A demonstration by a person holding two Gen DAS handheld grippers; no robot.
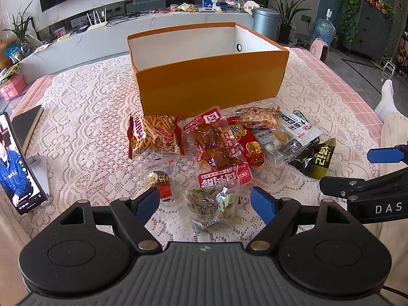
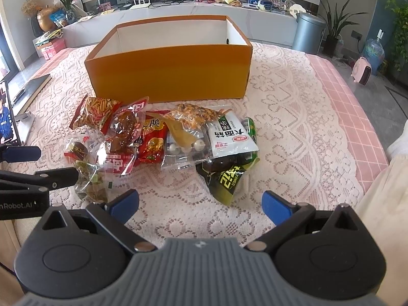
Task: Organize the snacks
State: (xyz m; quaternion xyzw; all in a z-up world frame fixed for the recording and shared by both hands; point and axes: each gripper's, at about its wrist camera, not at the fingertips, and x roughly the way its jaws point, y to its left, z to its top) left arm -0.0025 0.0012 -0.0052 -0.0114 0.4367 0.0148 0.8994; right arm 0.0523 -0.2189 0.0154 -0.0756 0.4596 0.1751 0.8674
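Propped at far left, a black smartphone (image 1: 19, 163) on a white stand. Spread wide and empty above the lace-covered tabletop (image 1: 84, 117), left gripper (image 1: 205, 202). Heaped mid-cloth, assorted plastic-wrapped snack packets (image 1: 219, 142), just before an open orange cardboard box (image 1: 211, 84). Likewise released, right gripper (image 2: 200, 204).

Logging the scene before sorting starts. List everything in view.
box: 1, orange, white inside, behind snacks
stick snack bag: 1, red, far left of pile
brown snack packs: 2, red labels, pile centre
white packet: 1, pile right
black-green bag: 1, right edge
small clear packs: 2, nearest left claw
lace cloth: 1, white, under all
phone: 1, lit, far left
bin: 1, grey, background
left claw: open
right claw: open
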